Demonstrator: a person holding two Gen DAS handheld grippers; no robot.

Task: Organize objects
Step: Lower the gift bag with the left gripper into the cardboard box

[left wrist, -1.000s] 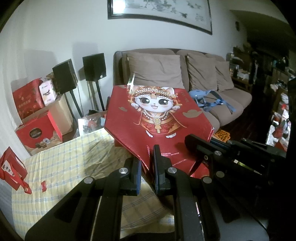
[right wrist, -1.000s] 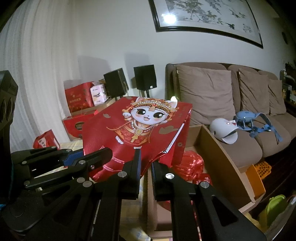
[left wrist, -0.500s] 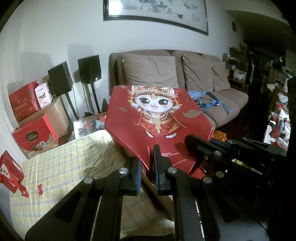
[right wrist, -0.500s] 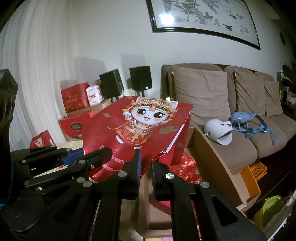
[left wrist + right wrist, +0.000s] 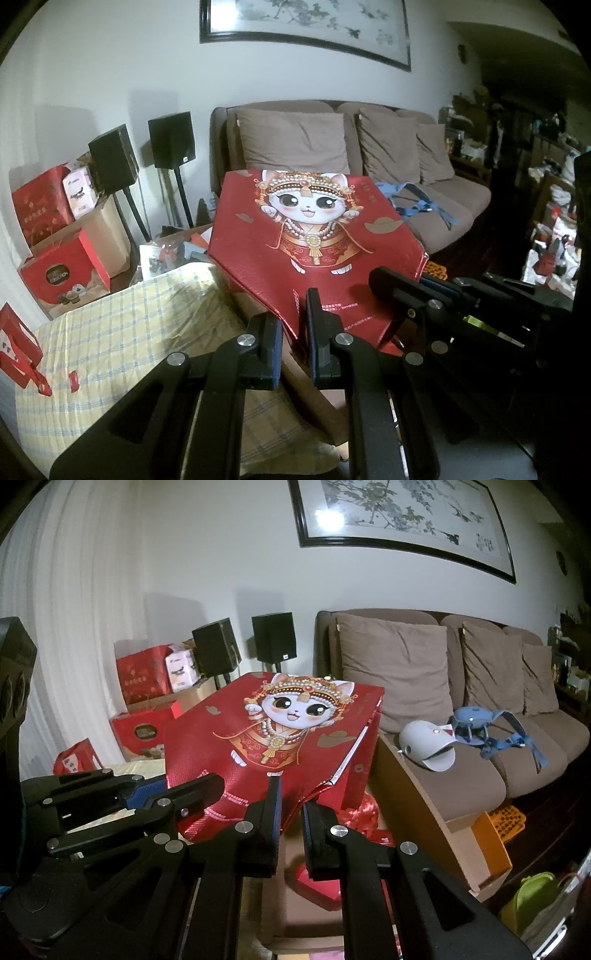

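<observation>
Item: red gift bag (image 5: 317, 236) printed with a cartoon cat in a headdress, folded flat and held up off the surfaces, tilted back with its printed face upward. Left gripper (image 5: 293, 325), jaws narrow, pinches the bag's pointed lower edge at 6 o'clock of the bag; right gripper (image 5: 291, 805), jaws likewise narrow, pinches the same lower edge further toward 5 o'clock. In the left view the right gripper enters from 3 o'clock; in the right view the left gripper enters from 9 o'clock, so the two sit just beside each other, both angled gently downward. Below the bag: an open cardboard box (image 5: 424, 797) holding red items, its long flap running toward 4 o'clock. At 8 o'clock, a yellow checked cloth (image 5: 122, 332) lies mostly bare. Behind, at 12 to 2 o'clock, a brown sofa (image 5: 480, 768) with cushions; two black speakers (image 5: 170, 140) at 10 o'clock; red boxes (image 5: 62, 273) at 9 o'clock
</observation>
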